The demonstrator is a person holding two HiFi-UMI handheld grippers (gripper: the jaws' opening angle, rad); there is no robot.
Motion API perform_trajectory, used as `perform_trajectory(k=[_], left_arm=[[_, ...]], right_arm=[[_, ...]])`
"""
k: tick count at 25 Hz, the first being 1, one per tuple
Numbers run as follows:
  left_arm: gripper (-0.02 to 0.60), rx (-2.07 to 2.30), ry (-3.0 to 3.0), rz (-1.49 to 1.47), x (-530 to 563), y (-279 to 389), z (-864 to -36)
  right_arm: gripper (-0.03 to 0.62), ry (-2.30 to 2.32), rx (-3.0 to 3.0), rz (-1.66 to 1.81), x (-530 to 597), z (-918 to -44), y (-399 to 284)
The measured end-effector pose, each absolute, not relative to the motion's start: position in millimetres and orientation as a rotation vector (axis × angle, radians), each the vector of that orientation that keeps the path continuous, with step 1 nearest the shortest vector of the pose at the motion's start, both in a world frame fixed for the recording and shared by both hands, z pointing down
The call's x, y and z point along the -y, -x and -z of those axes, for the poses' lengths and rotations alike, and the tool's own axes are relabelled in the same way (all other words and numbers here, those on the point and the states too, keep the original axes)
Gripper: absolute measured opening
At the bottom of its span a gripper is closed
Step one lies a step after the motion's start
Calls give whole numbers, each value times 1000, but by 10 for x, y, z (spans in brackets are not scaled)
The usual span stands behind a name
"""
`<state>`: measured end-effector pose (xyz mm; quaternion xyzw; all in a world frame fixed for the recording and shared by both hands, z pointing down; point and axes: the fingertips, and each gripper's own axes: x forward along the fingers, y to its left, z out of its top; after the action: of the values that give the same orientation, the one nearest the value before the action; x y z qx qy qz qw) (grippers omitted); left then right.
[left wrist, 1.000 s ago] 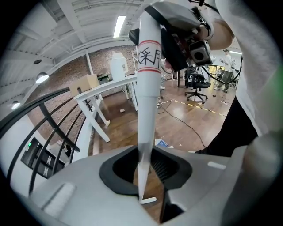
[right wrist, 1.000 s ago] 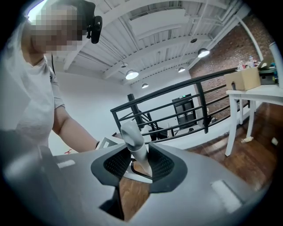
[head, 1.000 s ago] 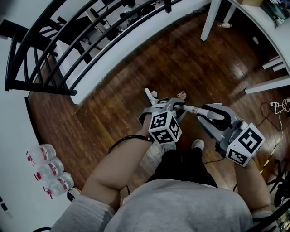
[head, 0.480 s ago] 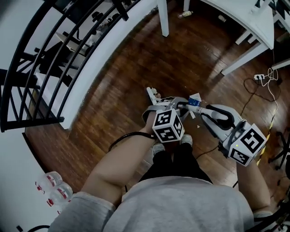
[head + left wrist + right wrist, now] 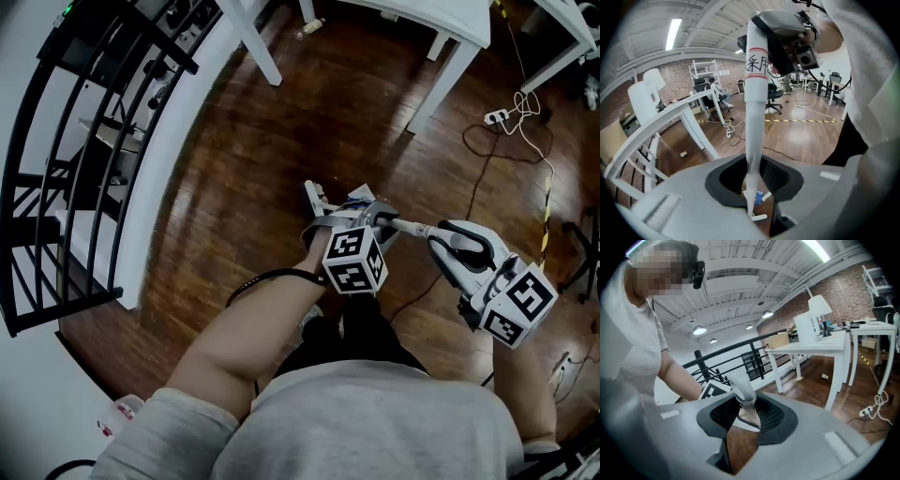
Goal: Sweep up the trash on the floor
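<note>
A pale handle (image 5: 754,117) is clamped at two places. The left hand-held gripper (image 5: 343,209) is clenched on its lower part, and the right hand-held gripper (image 5: 746,417) is clenched on its upper end. The handle's long axis slants. From the left jaws, low over the floor (image 5: 234,197), it rises toward the person's right and ends in the right jaws, which sit higher and closer to the head camera. In the left gripper view it climbs almost straight up the middle, with red bands and dark writing near the top. In the right gripper view only a short grey stretch shows, pointing toward the left gripper's marker cube.

The handle's bottom end is hidden under the left gripper, so what it carries (probably a broom head) cannot be made out.

A scrap of blue and white trash (image 5: 362,196) lies on the dark wood boards just beyond the left jaws and shows through the gap between them. Further off stand the white legs of a tabletop (image 5: 448,67). A black railing (image 5: 66,178) runs along the person's left side, and a cable (image 5: 492,141) trails over the floor to the right.
</note>
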<state>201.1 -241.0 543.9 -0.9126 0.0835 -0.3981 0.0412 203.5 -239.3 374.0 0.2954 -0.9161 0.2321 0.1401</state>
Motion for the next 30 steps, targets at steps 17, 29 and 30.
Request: perform_trajectory(k=[17,29,30], left_arm=[[81,131,2761,1090,1820,-3935,-5394],[81,124,2731,1126,1759,-3963,-5327],[81,105,2734,1129,1773,-3933,-5308]], right_arm=[[107,-1313,2501,-770,1851,-3696,-3962],[112,-1284,2563,-778,1778,-3613,-3997],[112,-1266,2579,-776,1789,-3590,-3966]])
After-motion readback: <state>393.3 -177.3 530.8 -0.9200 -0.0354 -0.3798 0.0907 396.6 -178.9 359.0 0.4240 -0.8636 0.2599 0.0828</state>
